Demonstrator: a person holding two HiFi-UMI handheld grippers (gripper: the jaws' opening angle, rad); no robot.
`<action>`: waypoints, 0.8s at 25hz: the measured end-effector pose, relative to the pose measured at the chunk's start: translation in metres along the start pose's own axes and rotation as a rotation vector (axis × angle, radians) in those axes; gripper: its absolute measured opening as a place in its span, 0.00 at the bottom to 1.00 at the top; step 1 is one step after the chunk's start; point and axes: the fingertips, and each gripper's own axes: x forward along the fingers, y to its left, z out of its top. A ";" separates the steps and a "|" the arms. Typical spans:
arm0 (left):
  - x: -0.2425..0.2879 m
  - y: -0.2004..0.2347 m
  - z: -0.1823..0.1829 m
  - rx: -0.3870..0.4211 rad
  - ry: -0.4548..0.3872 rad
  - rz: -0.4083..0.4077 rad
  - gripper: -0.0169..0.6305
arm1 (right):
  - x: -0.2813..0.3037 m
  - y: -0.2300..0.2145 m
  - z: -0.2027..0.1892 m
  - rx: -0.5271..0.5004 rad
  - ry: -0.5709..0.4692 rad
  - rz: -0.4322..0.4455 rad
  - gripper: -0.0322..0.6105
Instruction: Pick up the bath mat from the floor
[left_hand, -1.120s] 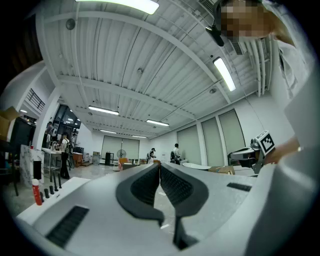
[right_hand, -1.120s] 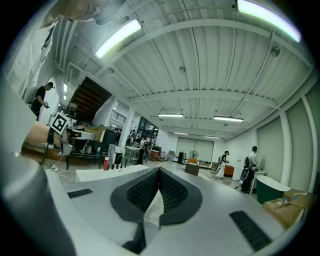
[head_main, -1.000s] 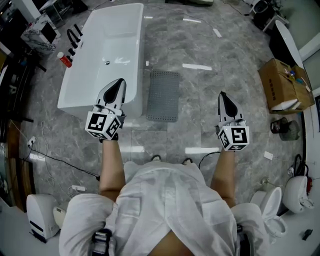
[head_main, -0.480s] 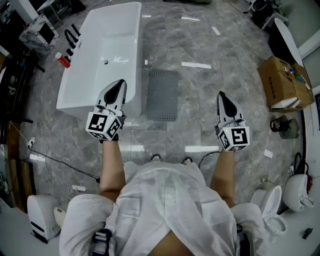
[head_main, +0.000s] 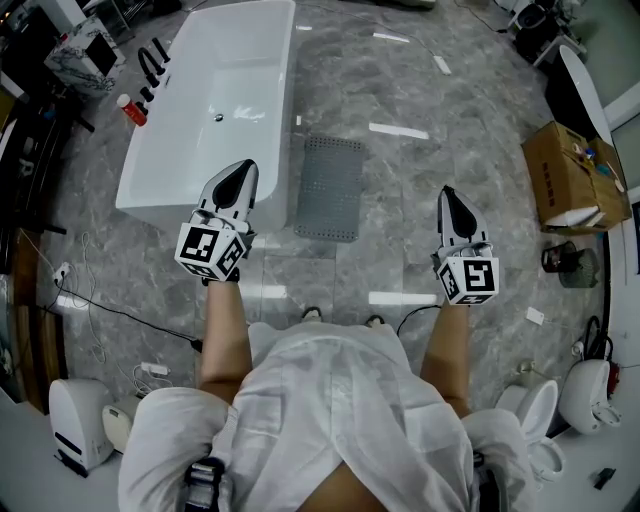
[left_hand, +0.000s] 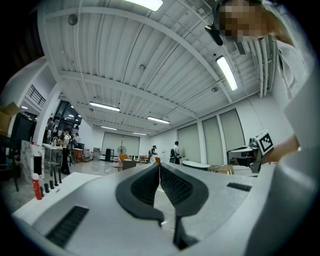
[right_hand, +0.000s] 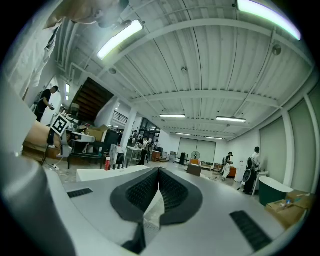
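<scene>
The grey bath mat (head_main: 330, 188) lies flat on the marble floor beside the white bathtub (head_main: 210, 110), straight ahead between my two arms. My left gripper (head_main: 243, 170) is held out at waist height over the tub's near corner, well left of the mat, its jaws shut and empty. My right gripper (head_main: 449, 194) is raised on the right, apart from the mat, jaws shut with nothing between them. Both gripper views look level across the room, with the left gripper (left_hand: 159, 166) and the right gripper (right_hand: 159, 171) closed at the tips. The mat does not show there.
A cardboard box (head_main: 580, 180) stands at the right. A toilet (head_main: 545, 415) is at the lower right and a white appliance (head_main: 78, 420) at the lower left. Cables (head_main: 110, 310) trail on the floor at the left. A red bottle (head_main: 130, 108) stands by the tub.
The head view has shifted a little, so the tub and mat sit slightly higher and further right in the frame. Both grippers stay shut and hold about the same pose.
</scene>
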 end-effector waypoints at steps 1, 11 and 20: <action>-0.001 0.002 0.000 0.000 0.000 0.002 0.05 | 0.002 0.001 0.000 -0.003 0.001 0.001 0.09; -0.006 0.011 0.000 -0.009 -0.001 0.004 0.05 | 0.013 0.012 -0.001 -0.014 0.017 0.030 0.09; -0.011 0.014 -0.014 -0.036 0.009 0.012 0.05 | 0.018 0.020 -0.012 -0.021 0.047 0.063 0.09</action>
